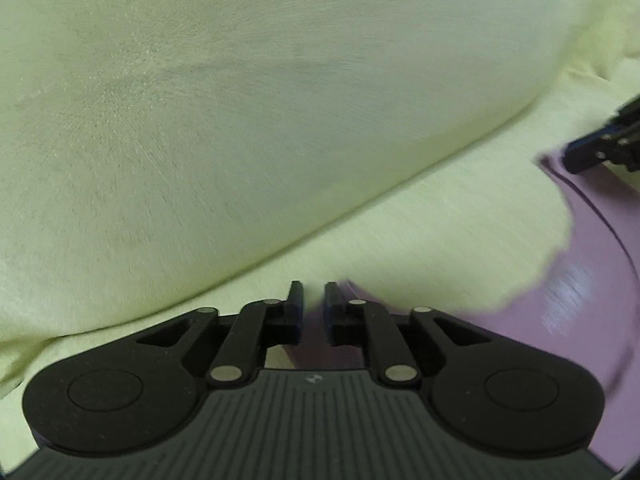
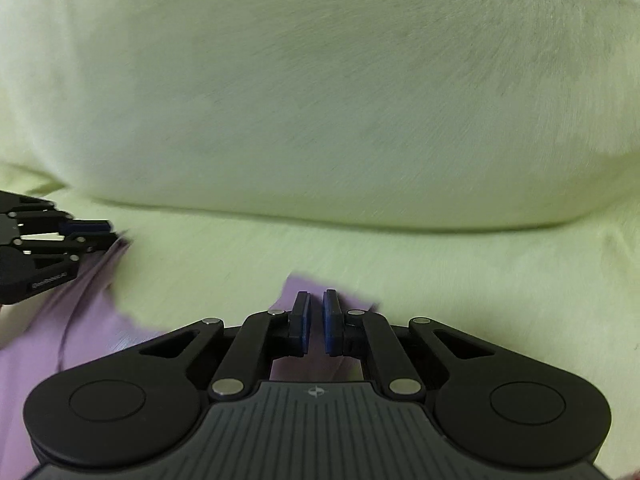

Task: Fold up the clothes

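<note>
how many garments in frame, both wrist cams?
1: a lilac garment on the yellow-green sheet, its edge between both tongs, left and right. More may be hidden.

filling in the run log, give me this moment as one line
left gripper: shut on lilac garment | right gripper: shut on lilac garment | pale yellow-green fabric surface beneath | fold underway

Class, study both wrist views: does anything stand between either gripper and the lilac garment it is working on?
Nothing visible does. The left gripper and right gripper each have lilac garment fabric right at their nearly closed fingers. Only the pale yellow-green cover lies beyond, with its edge overlapping the garment.
</note>
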`<state>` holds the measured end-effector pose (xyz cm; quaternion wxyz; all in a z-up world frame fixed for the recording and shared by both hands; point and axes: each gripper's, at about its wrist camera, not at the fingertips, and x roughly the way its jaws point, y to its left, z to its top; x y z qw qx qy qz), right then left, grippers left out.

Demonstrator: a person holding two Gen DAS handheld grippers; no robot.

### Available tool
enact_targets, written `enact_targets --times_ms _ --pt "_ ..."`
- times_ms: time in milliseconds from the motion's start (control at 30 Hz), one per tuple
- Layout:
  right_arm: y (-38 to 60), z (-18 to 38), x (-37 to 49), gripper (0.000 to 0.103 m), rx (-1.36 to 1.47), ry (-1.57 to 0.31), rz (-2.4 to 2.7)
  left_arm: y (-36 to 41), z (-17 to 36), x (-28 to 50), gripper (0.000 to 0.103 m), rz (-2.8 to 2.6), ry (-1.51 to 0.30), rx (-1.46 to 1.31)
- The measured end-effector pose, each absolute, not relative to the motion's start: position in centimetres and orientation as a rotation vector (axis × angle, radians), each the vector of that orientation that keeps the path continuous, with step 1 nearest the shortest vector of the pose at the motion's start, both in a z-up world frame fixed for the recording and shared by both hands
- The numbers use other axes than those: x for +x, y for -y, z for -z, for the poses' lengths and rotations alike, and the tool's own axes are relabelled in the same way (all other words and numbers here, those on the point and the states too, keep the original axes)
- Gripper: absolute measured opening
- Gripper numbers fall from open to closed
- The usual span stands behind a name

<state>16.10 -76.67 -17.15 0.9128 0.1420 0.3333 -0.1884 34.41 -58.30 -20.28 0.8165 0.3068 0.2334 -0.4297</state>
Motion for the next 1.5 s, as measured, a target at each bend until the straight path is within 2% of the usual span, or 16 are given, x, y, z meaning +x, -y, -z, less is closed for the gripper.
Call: enact_targets --times_ms 67,233,367,500,533,600,667,733,767,833,867,967,1233,1300,1433,1500 --pt "76.5 16.3 14.9 0.018 0.291 -0.651 0.384 57.2 19.1 34.8 0.011 0.904 -0.489 0.593" --pt "74.1 16.6 12.3 0.017 0.264 -0.674 0.309 53.5 18.0 33.2 0.011 1.011 -0.495 0.538" --pt "74.4 18.6 14.4 0.017 0.246 -0.712 0.381 55.6 20.2 33.4 0.015 0.949 -0.553 0.616" --pt "75.7 16.6 14.3 0.022 0.313 -0.685 0.496 56.8 17.1 33.8 0.016 0.837 -0.582 0.601" --pt "76.0 15.9 13.9 0.025 0.335 -0.672 0.524 56.3 15.7 33.4 0.018 0.823 -0.584 0.580" --pt "75.4 13.6 11.5 0.034 0.376 -0.611 0.525 54.9 12.7 32.2 0.032 0.811 -0.584 0.537" --pt "73.6 10.9 7.6 0.051 0.399 -0.534 0.519 52.1 9.7 29.6 0.050 0.816 -0.566 0.493" --pt "70.8 8.6 3.3 0.065 0.410 -0.473 0.518 48.9 7.3 26.4 0.062 0.780 -0.581 0.475" --pt "69.2 7.9 1.3 0.076 0.419 -0.455 0.511 47.1 6.4 24.5 0.065 0.771 -0.585 0.465" --pt "65.7 6.7 -3.1 0.090 0.440 -0.429 0.497 43.4 5.0 20.7 0.073 0.763 -0.597 0.443" --pt "64.0 6.4 -5.0 0.094 0.439 -0.431 0.488 41.5 4.6 18.7 0.080 0.761 -0.613 0.425" --pt "58.8 6.3 -10.8 0.101 0.424 -0.456 0.491 36.1 4.5 12.7 0.084 0.750 -0.679 0.398" --pt "47.4 7.7 -19.6 0.101 0.491 -0.611 0.483 27.2 6.4 1.4 0.086 0.680 -0.906 0.320" --pt "44.8 7.2 -21.2 0.101 0.454 -0.626 0.500 25.6 5.8 -0.8 0.087 0.663 -0.895 0.318" --pt "41.2 6.0 -23.4 0.101 0.411 -0.615 0.518 23.7 4.8 -4.9 0.098 0.644 -0.826 0.341" --pt "40.2 5.6 -24.2 0.101 0.395 -0.618 0.516 22.9 4.3 -6.4 0.099 0.651 -0.812 0.336"
